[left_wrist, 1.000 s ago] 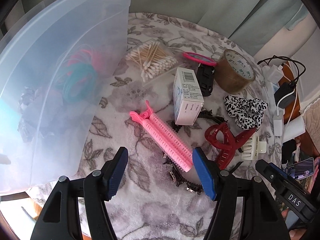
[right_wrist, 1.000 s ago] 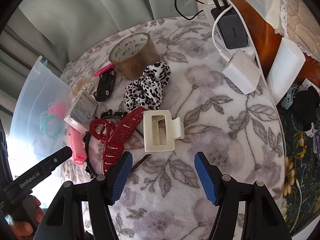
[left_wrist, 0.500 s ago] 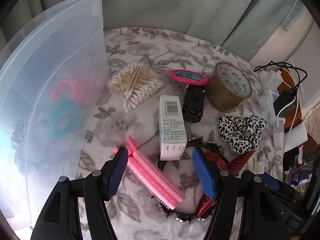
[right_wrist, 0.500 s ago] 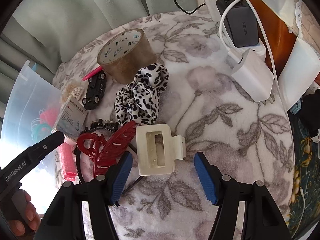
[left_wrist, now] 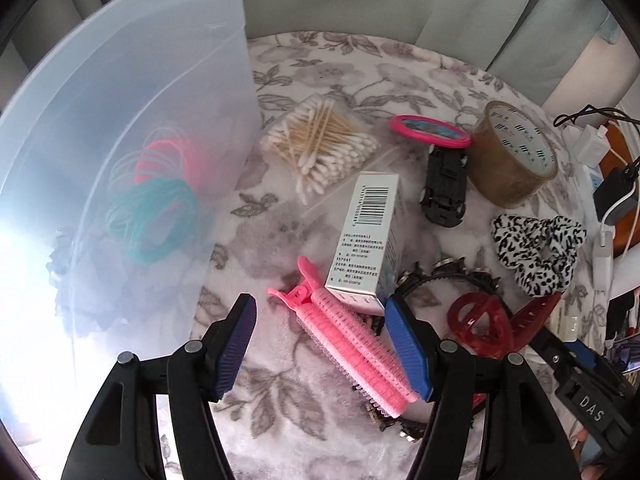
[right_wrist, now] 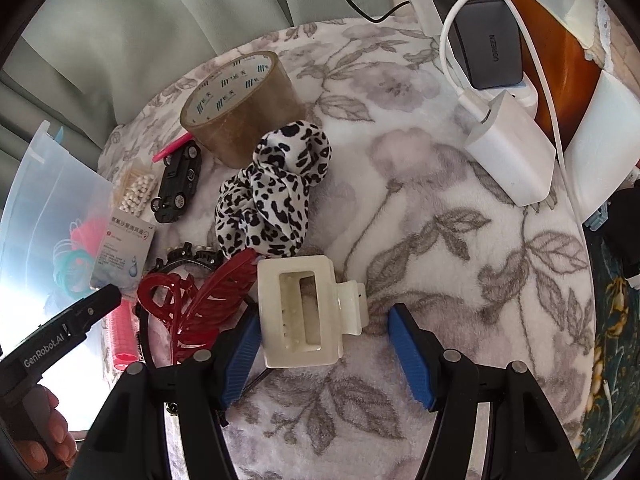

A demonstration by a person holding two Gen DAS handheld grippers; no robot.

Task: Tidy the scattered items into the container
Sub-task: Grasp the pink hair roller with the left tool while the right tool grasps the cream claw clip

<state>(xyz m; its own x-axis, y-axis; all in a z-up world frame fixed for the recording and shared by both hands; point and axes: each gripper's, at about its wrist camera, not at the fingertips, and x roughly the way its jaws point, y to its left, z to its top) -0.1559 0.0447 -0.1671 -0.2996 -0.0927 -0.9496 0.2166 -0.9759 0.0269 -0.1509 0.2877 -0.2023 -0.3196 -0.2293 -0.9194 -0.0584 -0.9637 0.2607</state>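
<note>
The left hand-held gripper (left_wrist: pixel 322 344) gaped wide over the pink roller clip (left_wrist: pixel 352 344), while the right hand-held gripper (right_wrist: pixel 326 346), equally open and empty, straddled the cream claw clip (right_wrist: pixel 304 312) at its 12 o'clock.

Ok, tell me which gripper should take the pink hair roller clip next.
Left. The left gripper is open with the pink hair roller clip lying between its fingers, right beside the container. The right gripper is open around the cream claw clip instead.

Home: curtains (right_wrist: pixel 132 40); floral blanket (right_wrist: pixel 440 208)
</note>
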